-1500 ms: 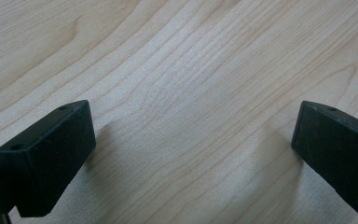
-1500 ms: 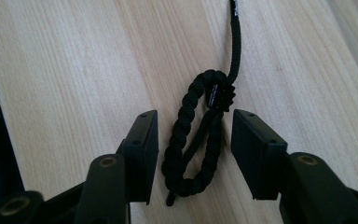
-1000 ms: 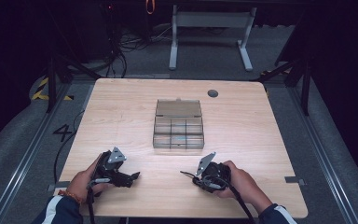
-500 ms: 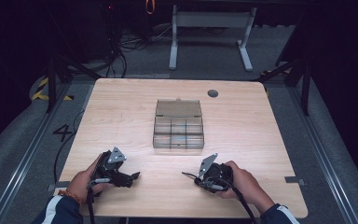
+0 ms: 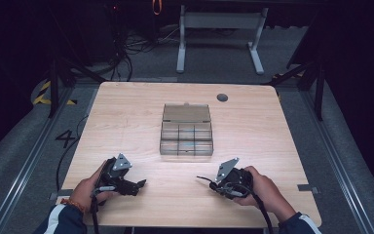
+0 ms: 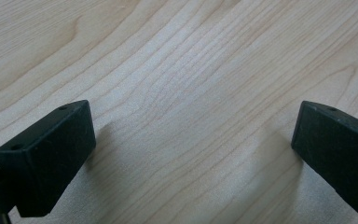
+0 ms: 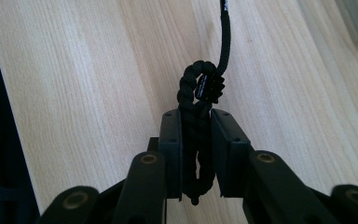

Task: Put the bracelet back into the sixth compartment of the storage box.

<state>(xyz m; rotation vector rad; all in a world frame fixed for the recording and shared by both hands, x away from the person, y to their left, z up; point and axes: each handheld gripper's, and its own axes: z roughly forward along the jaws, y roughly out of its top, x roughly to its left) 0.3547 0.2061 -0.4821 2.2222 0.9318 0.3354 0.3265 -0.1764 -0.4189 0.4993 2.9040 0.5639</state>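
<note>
In the right gripper view my right gripper is shut on a black braided cord. The cord's loop sticks out past the jaw tips, and a thin tail runs off up the frame. In the high view this gripper lies low over the table's front right and points left, with the cord's tail showing just beyond it. My left gripper rests at the front left and points right. Its jaws stand wide open over bare wood with nothing between them.
A clear plastic compartment box sits at the middle of the wooden table with its lid laid open behind it. A dark round grommet is near the far edge. The floor and a desk frame lie beyond.
My right gripper has drifted slightly to the right with the cord in it. The left gripper has stayed put.
</note>
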